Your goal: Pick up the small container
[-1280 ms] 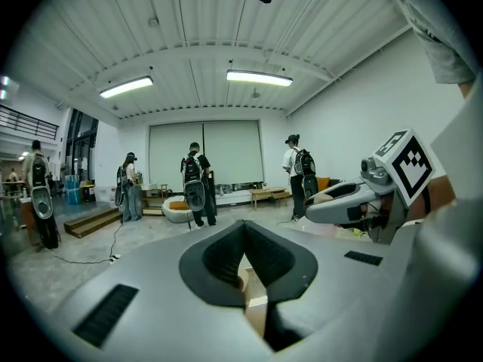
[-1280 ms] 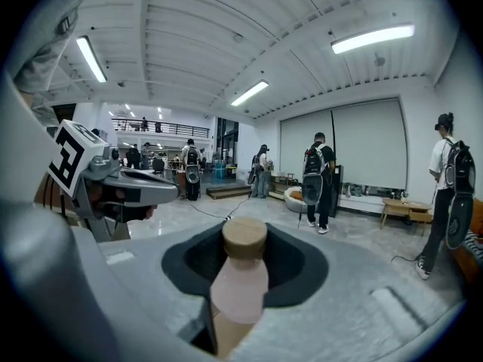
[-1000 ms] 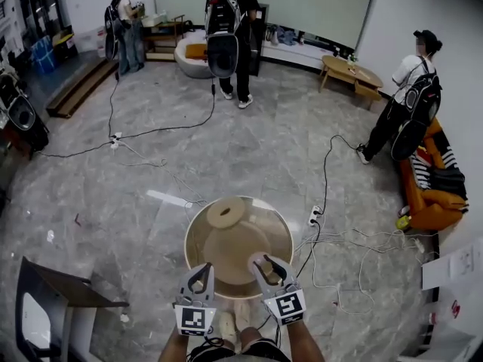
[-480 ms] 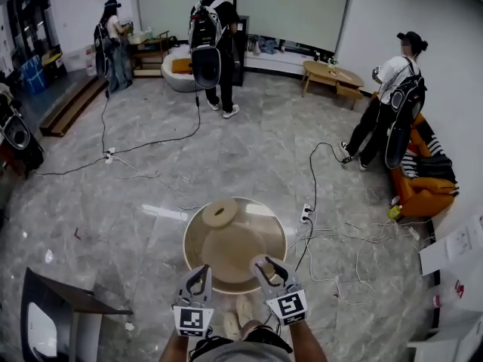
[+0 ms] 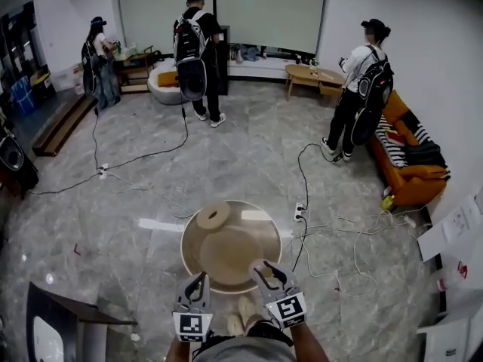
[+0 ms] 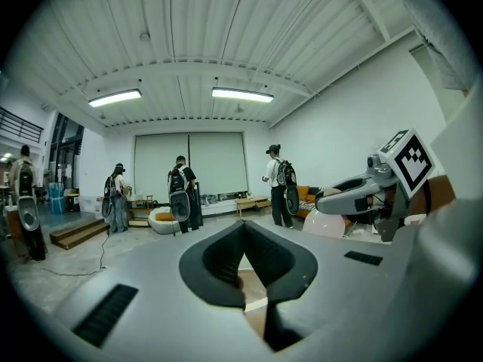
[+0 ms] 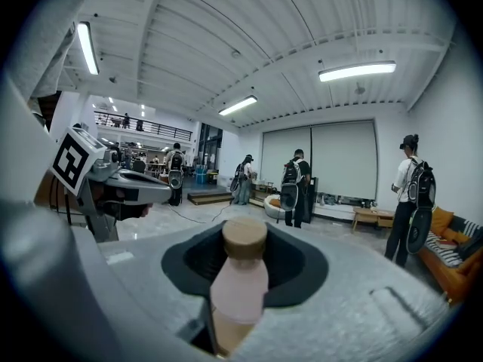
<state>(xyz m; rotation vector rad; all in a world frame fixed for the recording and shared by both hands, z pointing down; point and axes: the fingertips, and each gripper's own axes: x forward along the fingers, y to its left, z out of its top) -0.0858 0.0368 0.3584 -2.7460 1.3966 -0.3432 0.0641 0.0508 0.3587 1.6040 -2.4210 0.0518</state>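
The small container [image 7: 240,277] is a pale pink bottle with a tan cap. My right gripper [image 5: 266,271] is shut on it and holds it upright over the near edge of the round wooden table [image 5: 189,261]. In the head view the small container [image 5: 258,264] shows as a pink spot between the fingers. My left gripper [image 5: 198,281] hovers beside it on the left, shut and empty. In the left gripper view its tips meet in front of the table, and the right gripper [image 6: 355,194] with the bottle shows at the right. A tan disc [image 5: 213,216] lies at the table's far side.
Cables and a power strip [image 5: 299,211] lie on the floor to the right of the table. A dark stand [image 5: 53,315] is at the lower left. Three people [image 5: 192,51] stand far off, and an orange sofa [image 5: 411,172] lines the right wall.
The head view has swung, so the room has shifted in the picture. Both grippers now sit slightly lower, at the table's near edge. The right gripper still holds the container.
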